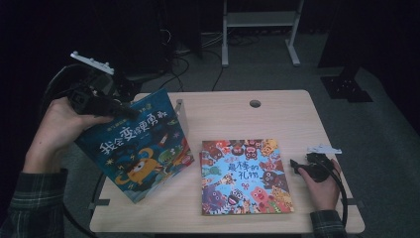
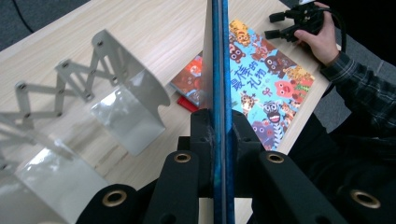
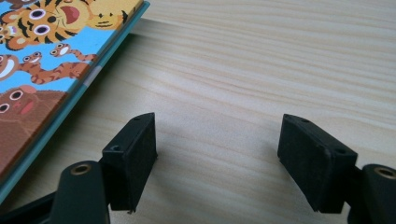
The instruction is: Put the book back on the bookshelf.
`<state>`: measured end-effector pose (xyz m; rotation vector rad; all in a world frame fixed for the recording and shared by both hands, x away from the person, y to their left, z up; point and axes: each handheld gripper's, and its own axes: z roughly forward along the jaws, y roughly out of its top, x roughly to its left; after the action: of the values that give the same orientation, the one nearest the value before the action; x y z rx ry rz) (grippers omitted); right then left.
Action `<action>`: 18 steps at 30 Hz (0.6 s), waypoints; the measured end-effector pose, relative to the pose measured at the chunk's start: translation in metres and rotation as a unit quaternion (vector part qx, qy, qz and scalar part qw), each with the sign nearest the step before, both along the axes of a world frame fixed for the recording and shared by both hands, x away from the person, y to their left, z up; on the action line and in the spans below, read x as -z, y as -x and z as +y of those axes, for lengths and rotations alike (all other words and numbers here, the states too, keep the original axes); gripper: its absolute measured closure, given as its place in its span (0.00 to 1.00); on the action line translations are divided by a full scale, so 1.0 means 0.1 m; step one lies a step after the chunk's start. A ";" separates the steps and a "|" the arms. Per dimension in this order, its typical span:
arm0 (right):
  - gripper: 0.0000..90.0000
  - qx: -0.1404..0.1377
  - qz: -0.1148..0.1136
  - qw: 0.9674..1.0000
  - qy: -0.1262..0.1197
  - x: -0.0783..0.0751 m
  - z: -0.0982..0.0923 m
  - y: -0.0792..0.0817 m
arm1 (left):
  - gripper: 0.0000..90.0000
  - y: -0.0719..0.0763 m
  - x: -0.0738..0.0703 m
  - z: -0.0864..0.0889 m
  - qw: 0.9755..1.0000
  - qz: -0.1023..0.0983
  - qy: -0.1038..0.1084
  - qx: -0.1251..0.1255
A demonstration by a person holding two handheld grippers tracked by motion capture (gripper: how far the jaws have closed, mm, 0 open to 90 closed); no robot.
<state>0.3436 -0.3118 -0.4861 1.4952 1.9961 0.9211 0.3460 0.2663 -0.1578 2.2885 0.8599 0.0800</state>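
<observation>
A blue picture book (image 1: 138, 144) with a yellow creature on its cover hangs tilted over the table's left part. My left gripper (image 1: 126, 113) is shut on its top edge. In the left gripper view the blue book (image 2: 218, 56) stands edge-on between the closed jaws of my left gripper (image 2: 219, 126). A second picture book (image 1: 242, 176), covered in cartoon animals, lies flat in the middle of the table. My right gripper (image 1: 295, 166) rests just right of it, open and holding nothing. In the right gripper view, my right gripper (image 3: 217, 149) stands over bare wood, with the animal book (image 3: 42, 70) at the left.
A grey folding metal book stand (image 2: 126, 102) stands on the wooden table (image 1: 277, 114) at the back left, beside the lifted book. A red book (image 2: 189, 74) peeks from under the animal book (image 2: 266, 84). A cable hole (image 1: 255, 103) sits near the far edge.
</observation>
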 end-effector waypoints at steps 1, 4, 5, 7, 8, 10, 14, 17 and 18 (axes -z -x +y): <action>0.30 0.000 0.000 1.000 0.000 0.00 0.00 0.00 | 0.92 0.01 0.00 0.04 1.000 0.000 0.002 -0.003; 0.30 0.000 0.000 1.000 0.000 0.00 0.00 0.00 | 0.92 0.04 0.02 0.15 1.000 0.003 0.006 -0.011; 0.30 0.000 0.000 1.000 0.000 0.00 0.00 0.00 | 0.92 0.05 0.02 0.18 1.000 0.003 0.008 -0.015; 0.30 0.000 0.000 1.000 0.000 0.00 0.00 0.00 | 0.92 0.07 0.03 0.25 1.000 0.004 0.008 -0.022; 0.30 0.000 0.000 1.000 0.000 0.00 0.00 0.00 | 0.92 0.08 0.04 0.28 1.000 0.004 0.008 -0.025; 0.30 0.000 0.000 1.000 0.000 0.00 0.00 0.00 | 0.92 0.09 0.05 0.35 0.999 0.005 0.007 -0.034; 0.30 0.000 0.000 1.000 0.000 0.00 0.00 0.00 | 0.92 0.12 0.07 0.50 0.999 0.004 -0.003 -0.054; 0.30 0.000 0.000 1.000 0.000 0.00 0.00 0.00 | 0.92 0.13 0.08 0.59 0.998 0.003 -0.009 -0.070; 0.30 0.000 0.000 1.000 0.000 0.00 0.00 0.00 | 0.92 0.13 0.09 0.62 0.997 0.004 -0.009 -0.076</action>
<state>0.3437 -0.3118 -0.4861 1.4954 1.9958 0.9213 0.3326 0.3287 -0.1665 2.2388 1.0408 0.1484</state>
